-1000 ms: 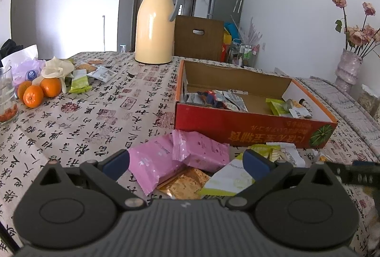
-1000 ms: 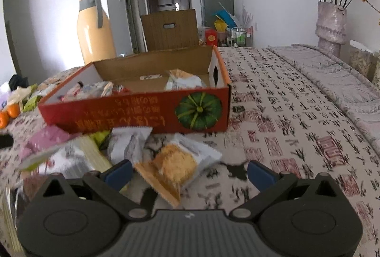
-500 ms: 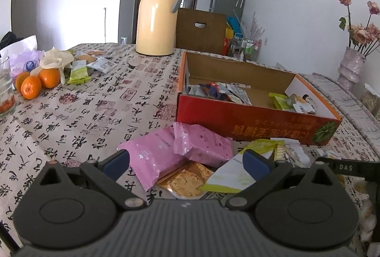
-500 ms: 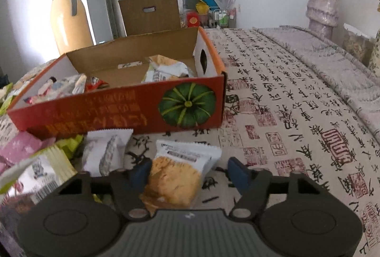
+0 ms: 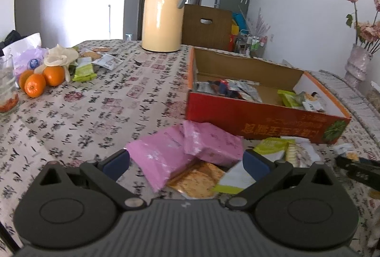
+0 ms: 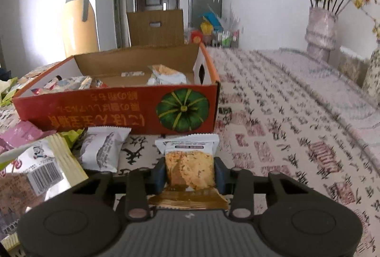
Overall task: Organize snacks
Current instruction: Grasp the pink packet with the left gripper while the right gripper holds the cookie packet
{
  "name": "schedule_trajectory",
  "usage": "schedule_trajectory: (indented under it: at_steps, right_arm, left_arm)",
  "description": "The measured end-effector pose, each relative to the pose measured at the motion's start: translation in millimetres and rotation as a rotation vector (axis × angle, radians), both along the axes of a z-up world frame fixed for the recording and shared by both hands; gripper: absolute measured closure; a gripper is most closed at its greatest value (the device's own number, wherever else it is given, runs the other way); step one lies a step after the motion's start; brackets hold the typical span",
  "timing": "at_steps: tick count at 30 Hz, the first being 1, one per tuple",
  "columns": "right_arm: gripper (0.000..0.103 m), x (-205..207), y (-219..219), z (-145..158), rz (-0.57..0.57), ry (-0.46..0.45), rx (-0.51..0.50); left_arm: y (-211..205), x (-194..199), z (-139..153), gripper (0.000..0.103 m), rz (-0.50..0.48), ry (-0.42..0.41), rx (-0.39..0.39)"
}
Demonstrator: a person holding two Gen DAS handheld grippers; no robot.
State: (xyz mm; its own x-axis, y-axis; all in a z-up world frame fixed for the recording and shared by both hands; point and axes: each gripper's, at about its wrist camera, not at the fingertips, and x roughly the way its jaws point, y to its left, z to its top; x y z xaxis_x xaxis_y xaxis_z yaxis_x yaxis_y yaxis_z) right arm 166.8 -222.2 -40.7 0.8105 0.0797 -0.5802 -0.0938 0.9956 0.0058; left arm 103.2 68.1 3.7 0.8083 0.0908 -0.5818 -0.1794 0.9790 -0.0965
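Note:
An open red cardboard box with a pumpkin print holds several snack packets. My right gripper is shut on a clear packet with a golden flaky cake, just in front of the box. My left gripper is open above a pile of loose snacks: two pink packets, a cracker packet and a yellow-green packet. A white packet and a barcode packet lie left of the right gripper.
A yellow thermos jug stands behind the box. Oranges, a glass and more wrappers lie at the far left. A vase of dried flowers stands at the right. The patterned tablecloth covers the table.
My right gripper has closed on the flaky cake packet and lifted it slightly. My left gripper has shifted a little nearer the pink packets and stays open.

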Motion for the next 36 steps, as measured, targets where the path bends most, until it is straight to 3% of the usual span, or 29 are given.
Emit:
schedule_trajectory:
  at_steps: [4, 15, 22, 27, 30, 35, 36]
  right_arm:
    - [0.064, -4, -5, 2, -0.023, -0.039, 0.012]
    - [0.064, 0, -11, -2, -0.045, -0.022, 0.037]
    - [0.064, 2, -11, -4, -0.049, -0.011, 0.041]
    - [0.064, 4, -12, -4, -0.046, 0.001, 0.049]
    - [0.064, 5, -12, -5, -0.042, 0.005, 0.055]
    - [0.064, 5, -13, -5, -0.037, 0.004, 0.060]
    - [0.064, 4, -13, -5, -0.037, 0.004, 0.062]
  left_arm:
    - [13, 8, -1, 0.000, 0.009, 0.030, 0.054]
    - [35, 51, -27, 0.000, -0.086, 0.182, 0.135]
    - [28, 72, -33, 0.000, -0.137, 0.208, 0.189]
    - [30, 80, -37, 0.000, -0.163, 0.207, 0.170]
    - [30, 79, -38, 0.006, -0.182, 0.191, 0.154]
    - [23, 73, -35, 0.038, -0.229, 0.165, 0.156]
    - [21, 71, -34, 0.039, -0.238, 0.160, 0.162]
